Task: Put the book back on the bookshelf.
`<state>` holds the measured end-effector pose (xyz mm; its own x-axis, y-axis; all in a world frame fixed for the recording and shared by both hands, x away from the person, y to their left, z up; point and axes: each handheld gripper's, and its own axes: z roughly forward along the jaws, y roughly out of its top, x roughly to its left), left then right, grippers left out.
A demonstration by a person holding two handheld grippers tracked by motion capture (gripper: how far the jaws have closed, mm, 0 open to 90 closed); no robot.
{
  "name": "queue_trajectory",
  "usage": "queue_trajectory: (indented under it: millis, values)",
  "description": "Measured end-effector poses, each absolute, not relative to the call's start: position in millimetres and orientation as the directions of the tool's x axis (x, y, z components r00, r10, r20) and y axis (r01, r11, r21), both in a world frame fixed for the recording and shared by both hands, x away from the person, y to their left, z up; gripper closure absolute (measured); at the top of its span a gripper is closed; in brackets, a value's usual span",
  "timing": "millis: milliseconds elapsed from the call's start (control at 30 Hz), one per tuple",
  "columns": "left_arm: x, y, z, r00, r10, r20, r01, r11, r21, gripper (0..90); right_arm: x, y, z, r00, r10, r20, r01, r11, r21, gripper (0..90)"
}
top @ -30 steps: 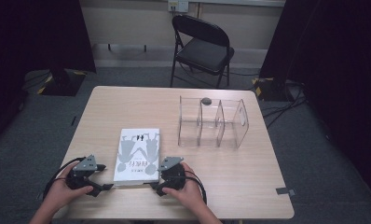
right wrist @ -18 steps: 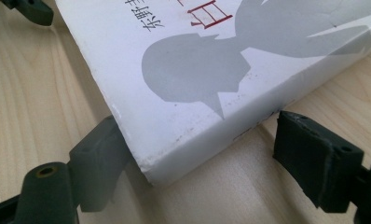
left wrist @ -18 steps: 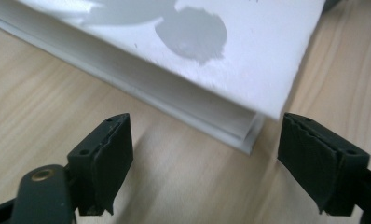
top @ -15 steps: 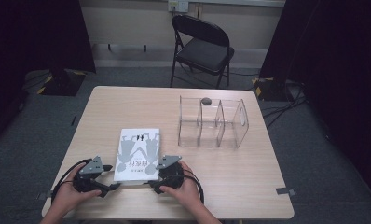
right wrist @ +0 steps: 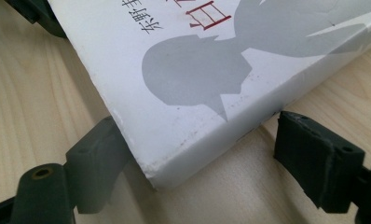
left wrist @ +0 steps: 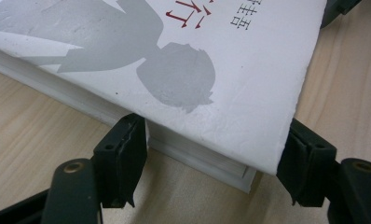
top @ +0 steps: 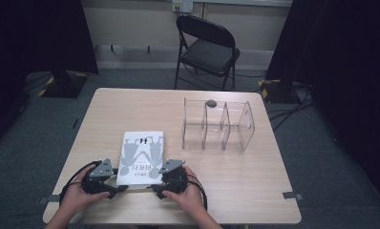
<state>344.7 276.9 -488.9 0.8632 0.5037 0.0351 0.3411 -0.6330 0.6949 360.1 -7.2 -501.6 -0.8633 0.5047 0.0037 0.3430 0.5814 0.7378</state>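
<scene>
1. As both hands sit at the desk [top: 255, 191] near edge, high view: left tongs [top: 112, 187] and right tongs [top: 155, 185] flank the white book [top: 142, 155]'s near corners; clear organizer [top: 217, 125] well apart, nothing blocking.
2. Left gripper view: jaws wide, straddling a book corner [left wrist: 249, 175].
3. Right gripper view: jaws wide around the other corner [right wrist: 160, 179]; likely pre-grasp, next needs closing.

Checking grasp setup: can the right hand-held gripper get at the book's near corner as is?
Probably yes. The right hand-held gripper is open with its jaws either side of the book's near corner, nothing between them, book flat on the table.
</scene>
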Motion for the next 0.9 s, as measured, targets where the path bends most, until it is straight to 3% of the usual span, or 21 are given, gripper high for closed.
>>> queue_trajectory:
  millis: [633,900]
  values:
    - [350.2,272.1,-485.3,0.849,0.529,0.012,0.378,-0.623,0.685,32.3,361.2,-6.3,-501.5,-0.85,0.527,0.004,0.359,0.575,0.736,16.6]
    - [351.0,268.3,-486.4,0.836,0.549,0.014,0.403,-0.631,0.662,28.7,360.7,-5.3,-501.3,-0.843,0.537,-0.005,0.362,0.574,0.735,17.0]
